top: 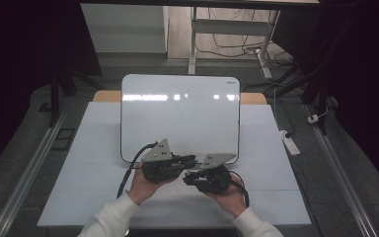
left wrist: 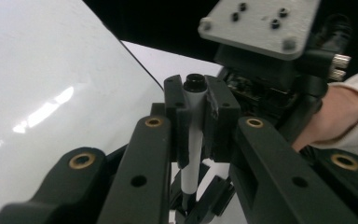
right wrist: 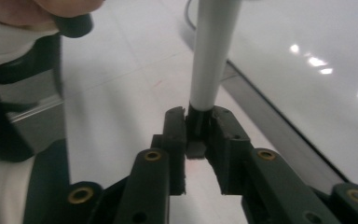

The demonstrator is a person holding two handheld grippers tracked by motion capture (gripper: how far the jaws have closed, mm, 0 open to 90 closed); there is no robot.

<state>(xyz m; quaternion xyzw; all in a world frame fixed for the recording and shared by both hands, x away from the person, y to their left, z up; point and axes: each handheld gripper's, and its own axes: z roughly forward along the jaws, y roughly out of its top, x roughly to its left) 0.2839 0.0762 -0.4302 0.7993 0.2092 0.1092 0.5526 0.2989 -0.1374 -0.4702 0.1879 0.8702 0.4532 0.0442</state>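
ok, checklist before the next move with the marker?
1. Left gripper jaws shut on marker barrel: ok.
2. Cap sits between right gripper jaws: ok.
3. Right pads pressing on cap: cannot tell.
4. Marker in line between the two grippers, not skewed: ok.
5. Whiteboard flat on table, face unmarked: ok.
6. Left cable hangs free: ok.
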